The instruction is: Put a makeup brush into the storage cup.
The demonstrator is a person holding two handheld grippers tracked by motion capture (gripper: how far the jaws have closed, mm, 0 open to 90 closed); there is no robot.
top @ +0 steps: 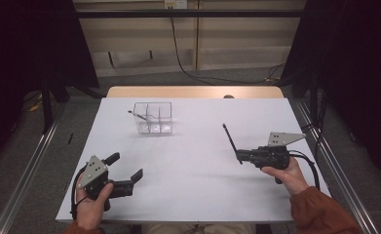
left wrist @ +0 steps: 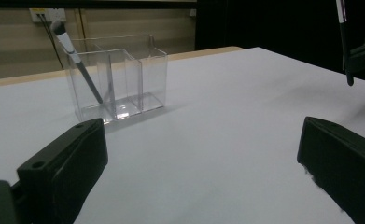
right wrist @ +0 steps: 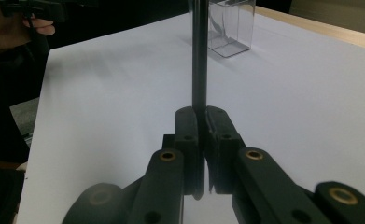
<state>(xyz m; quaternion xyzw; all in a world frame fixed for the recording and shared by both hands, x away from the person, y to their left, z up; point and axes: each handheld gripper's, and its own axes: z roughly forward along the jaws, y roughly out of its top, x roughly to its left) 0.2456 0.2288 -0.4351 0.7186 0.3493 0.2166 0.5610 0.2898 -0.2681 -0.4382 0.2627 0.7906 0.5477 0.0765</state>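
While one brush (left wrist: pixel 77 63) leans in the clear box (top: pixel 153 118) on the white surface (top: pixel 193 161), the right gripper (top: pixel 240 157) pinches a second black brush (top: pixel 230 139); the left gripper (top: pixel 127 168) jaws are spread wide.

We see a thin black brush handle (top: pixel 231 142) clamped upright-tilted above the white table. A clear organizer (top: pixel 153 117) with compartments holds 1 leaning makeup brush (left wrist: pixel 76 60) in its left section.
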